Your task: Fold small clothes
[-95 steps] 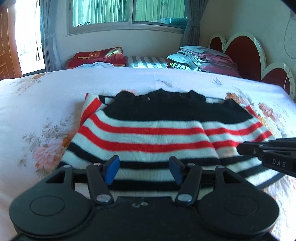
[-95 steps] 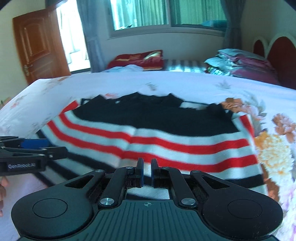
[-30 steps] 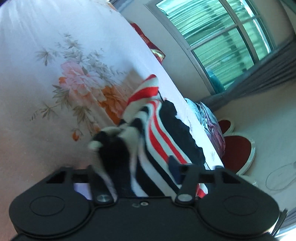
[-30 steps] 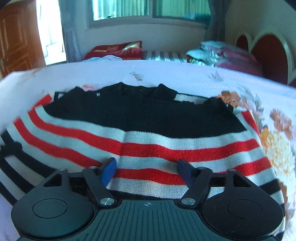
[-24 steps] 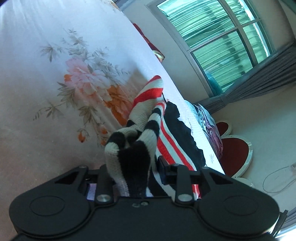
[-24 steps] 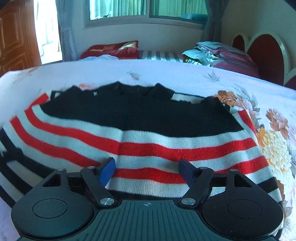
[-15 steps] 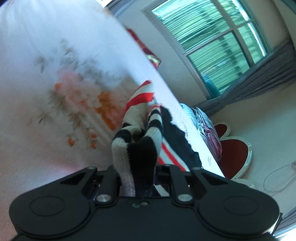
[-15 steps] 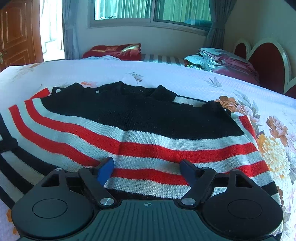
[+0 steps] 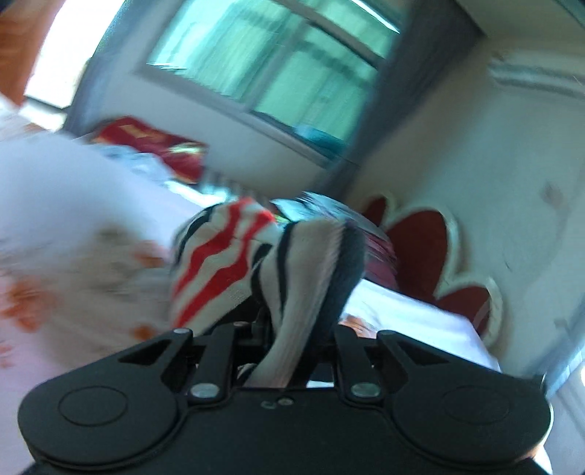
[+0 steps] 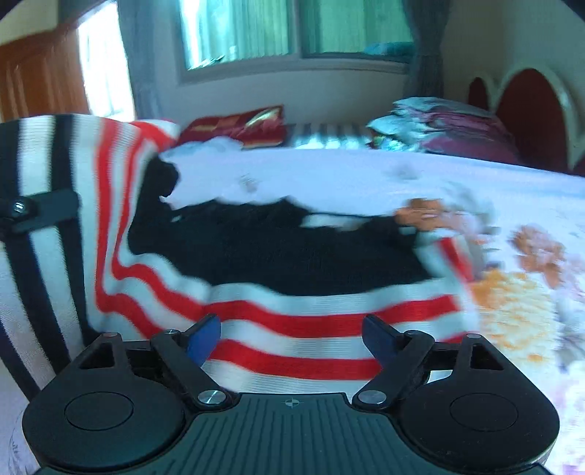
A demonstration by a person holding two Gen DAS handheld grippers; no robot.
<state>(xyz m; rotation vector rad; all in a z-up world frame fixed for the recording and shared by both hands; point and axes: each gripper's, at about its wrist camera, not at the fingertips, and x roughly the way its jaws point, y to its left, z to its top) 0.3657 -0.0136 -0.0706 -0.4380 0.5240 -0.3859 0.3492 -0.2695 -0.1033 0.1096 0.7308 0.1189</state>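
A small knitted sweater (image 10: 292,263) with red, white and black stripes lies on the floral bedsheet (image 10: 475,182). My left gripper (image 9: 292,325) is shut on the sweater's left bottom corner (image 9: 303,270) and holds it lifted off the bed. In the right wrist view that raised side (image 10: 55,226) stands up at the left, with the left gripper (image 10: 33,212) on it. My right gripper (image 10: 292,336) is open and empty, just above the sweater's bottom stripes.
A pile of folded clothes (image 10: 438,124) and a red cushion (image 10: 234,124) lie at the far side of the bed. The red headboard (image 10: 530,109) is on the right. A window (image 10: 292,29) and a wooden door (image 10: 40,84) are behind.
My left gripper closed on the sweater's left corner and has lifted it up and toward the right, folding that side upward. My right gripper stays open over the bottom stripes.
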